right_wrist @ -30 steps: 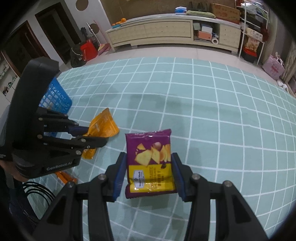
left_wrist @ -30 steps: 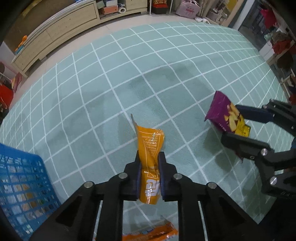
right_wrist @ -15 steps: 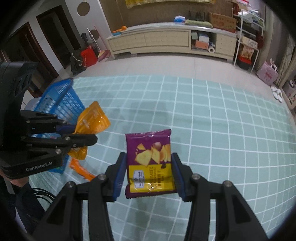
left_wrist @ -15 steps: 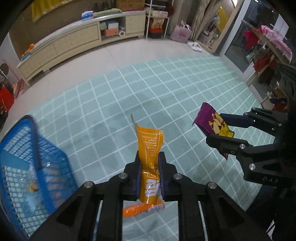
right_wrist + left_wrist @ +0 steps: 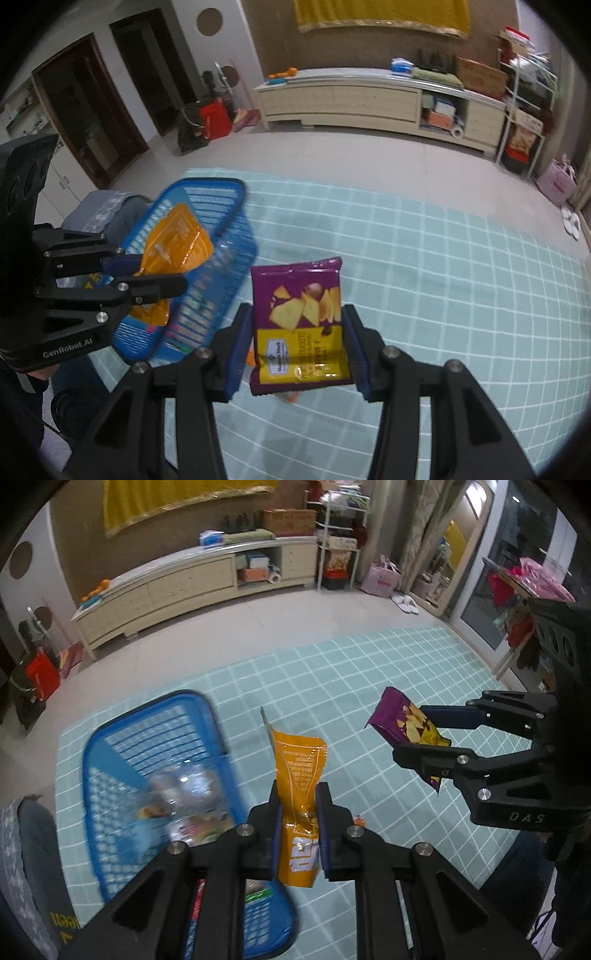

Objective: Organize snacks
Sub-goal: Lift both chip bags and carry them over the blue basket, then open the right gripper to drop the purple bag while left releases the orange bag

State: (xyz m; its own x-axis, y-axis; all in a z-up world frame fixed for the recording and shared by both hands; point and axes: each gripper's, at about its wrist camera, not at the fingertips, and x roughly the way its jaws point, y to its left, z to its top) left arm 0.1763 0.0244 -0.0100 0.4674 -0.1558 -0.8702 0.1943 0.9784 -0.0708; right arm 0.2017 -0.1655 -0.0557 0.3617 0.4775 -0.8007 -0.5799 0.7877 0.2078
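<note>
My left gripper (image 5: 298, 834) is shut on an orange snack packet (image 5: 300, 775) and holds it upright in the air, just right of a blue plastic basket (image 5: 110, 746). The basket holds several blurred snack packs. My right gripper (image 5: 298, 354) is shut on a purple and yellow chip bag (image 5: 299, 325), held flat above the rug. In the right wrist view the left gripper (image 5: 147, 277) holds the orange packet (image 5: 177, 243) over the basket (image 5: 229, 199). In the left wrist view the right gripper (image 5: 428, 734) holds the purple bag (image 5: 402, 723) to the right.
A teal grid-pattern rug (image 5: 351, 672) covers the floor. A bit of an orange pack (image 5: 252, 357) lies on the rug under the grippers. A long cream cabinet (image 5: 192, 587) runs along the far wall. Shelves and bags (image 5: 380, 579) stand at the far right.
Both grippers have risen and tilted up with their packs. The blue basket has come further into view at the left, and the orange packet now hangs beside it.
</note>
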